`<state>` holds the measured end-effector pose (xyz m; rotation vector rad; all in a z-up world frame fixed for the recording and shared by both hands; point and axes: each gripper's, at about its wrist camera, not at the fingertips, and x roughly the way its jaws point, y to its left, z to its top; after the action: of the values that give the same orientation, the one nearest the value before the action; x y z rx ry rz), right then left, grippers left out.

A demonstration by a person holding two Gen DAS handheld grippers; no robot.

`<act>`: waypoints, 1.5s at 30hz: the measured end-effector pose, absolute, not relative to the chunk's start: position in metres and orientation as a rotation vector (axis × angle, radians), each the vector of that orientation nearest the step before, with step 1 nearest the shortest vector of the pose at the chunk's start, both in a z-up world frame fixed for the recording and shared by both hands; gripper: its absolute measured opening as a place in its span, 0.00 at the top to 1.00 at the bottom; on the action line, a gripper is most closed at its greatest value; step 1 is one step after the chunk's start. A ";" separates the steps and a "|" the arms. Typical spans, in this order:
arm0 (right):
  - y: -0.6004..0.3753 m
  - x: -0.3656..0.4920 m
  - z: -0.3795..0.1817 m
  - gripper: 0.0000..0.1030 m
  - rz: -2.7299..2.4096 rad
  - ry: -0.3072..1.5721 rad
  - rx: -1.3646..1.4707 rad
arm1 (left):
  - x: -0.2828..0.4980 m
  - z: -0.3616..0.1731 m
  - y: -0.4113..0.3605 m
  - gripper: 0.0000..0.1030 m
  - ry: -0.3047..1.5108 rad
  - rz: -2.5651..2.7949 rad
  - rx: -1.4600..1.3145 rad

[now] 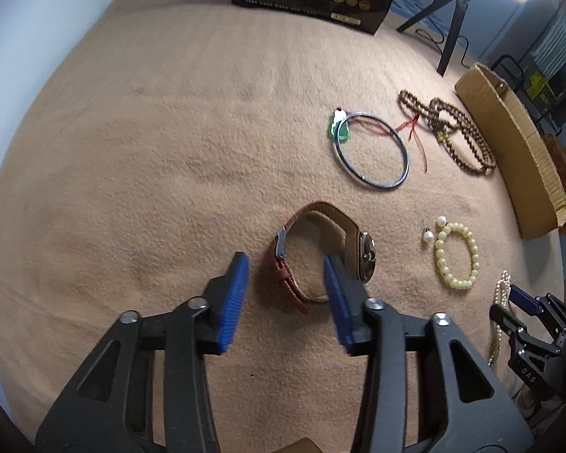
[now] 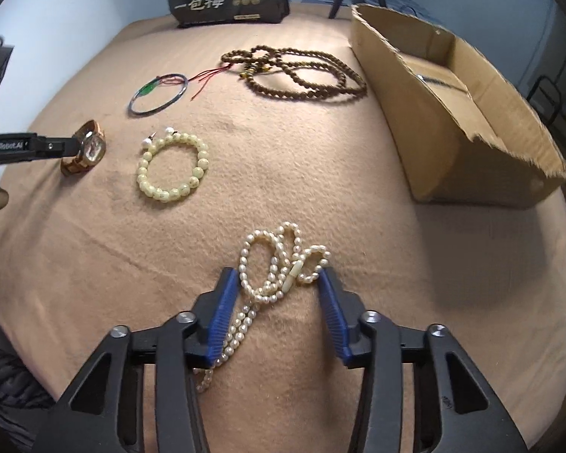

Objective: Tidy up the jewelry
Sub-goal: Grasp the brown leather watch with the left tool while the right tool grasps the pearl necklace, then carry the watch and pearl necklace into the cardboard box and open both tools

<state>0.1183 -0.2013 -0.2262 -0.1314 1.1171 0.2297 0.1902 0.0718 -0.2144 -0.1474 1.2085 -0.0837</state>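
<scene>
Two open claws over a tan blanket: left claw (image 1: 286, 283) astride the watch (image 1: 320, 253), right claw (image 2: 279, 302) astride the pearl necklace (image 2: 279, 264). Necklace tail hidden beneath the left pad (image 2: 219, 317). Cardboard box (image 2: 452, 113) interior mostly out of sight.

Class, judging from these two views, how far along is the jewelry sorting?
Done: nothing; no jewelry shows in the box. In hand: the open left gripper straddles the watch, and the open right gripper straddles the pearl necklace; neither is gripped. Left: the bead bracelet, bangle, wooden beads and earrings lie on the cloth.
</scene>
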 end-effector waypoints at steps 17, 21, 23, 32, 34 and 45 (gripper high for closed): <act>-0.189 0.113 -0.217 0.94 0.305 1.069 -0.175 | 0.195 -0.214 0.070 0.92 1.203 -0.040 -0.113; -0.191 0.114 -0.206 0.94 0.308 1.041 -0.154 | 0.193 -0.206 0.070 0.92 1.175 -0.038 -0.124; -0.192 0.115 -0.200 0.94 0.311 1.029 -0.139 | 0.192 -0.200 0.071 0.92 1.155 -0.039 -0.131; -0.194 0.116 -0.161 0.94 0.332 0.938 -0.096 | 0.184 -0.164 0.070 0.92 1.068 -0.061 -0.175; -0.196 0.117 -0.151 0.94 0.332 0.916 -0.091 | 0.183 -0.153 0.065 0.92 1.043 -0.074 -0.188; -0.238 0.143 -0.097 0.94 0.259 0.803 -0.034 | 0.196 -0.097 0.014 0.92 0.925 -0.177 -0.216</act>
<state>0.1426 -0.2384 -0.0966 -0.0340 0.8029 0.2593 0.1960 0.0143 -0.0969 -0.2159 0.9250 -0.1767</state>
